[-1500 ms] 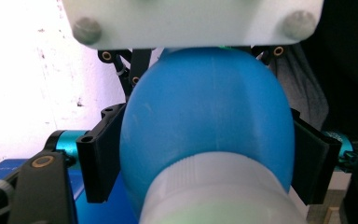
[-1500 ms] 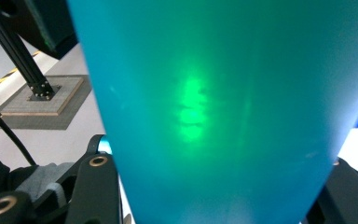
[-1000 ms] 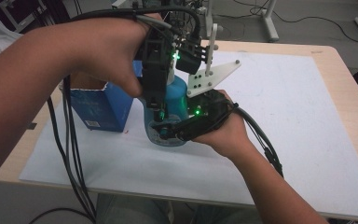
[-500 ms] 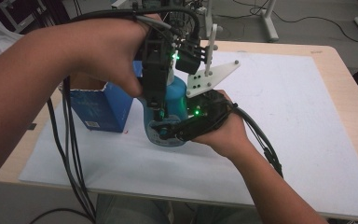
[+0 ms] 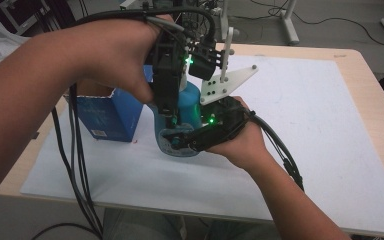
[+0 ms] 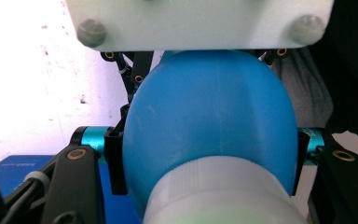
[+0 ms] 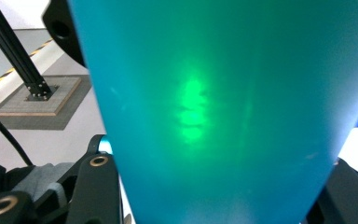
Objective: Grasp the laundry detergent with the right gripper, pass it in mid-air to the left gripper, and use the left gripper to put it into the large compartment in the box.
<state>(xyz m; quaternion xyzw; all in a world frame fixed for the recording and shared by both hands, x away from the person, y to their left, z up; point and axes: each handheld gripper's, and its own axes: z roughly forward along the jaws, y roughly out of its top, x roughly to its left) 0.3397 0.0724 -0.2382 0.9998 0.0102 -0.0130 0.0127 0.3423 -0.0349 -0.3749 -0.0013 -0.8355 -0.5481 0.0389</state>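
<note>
The blue bottle stands on the bench beside a blue box. The right claw clamps its body low down; the left claw grips its shoulder from above, by the white cap. Best to hold the body steady and avoid squeezing it while working at the top.

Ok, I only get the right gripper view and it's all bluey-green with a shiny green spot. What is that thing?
Observer: A blue bottle, standing upright on the white mat. Your right gripper has it low down, near the base.
Operator: Is the other one doing anything?
Observer: Yes. The left gripper comes from above, with its jaws against both sides of the bottle's shoulder.
Operator: Does it have a lid?
Observer: It does, a white cap, right in front of the left gripper's camera.
</note>
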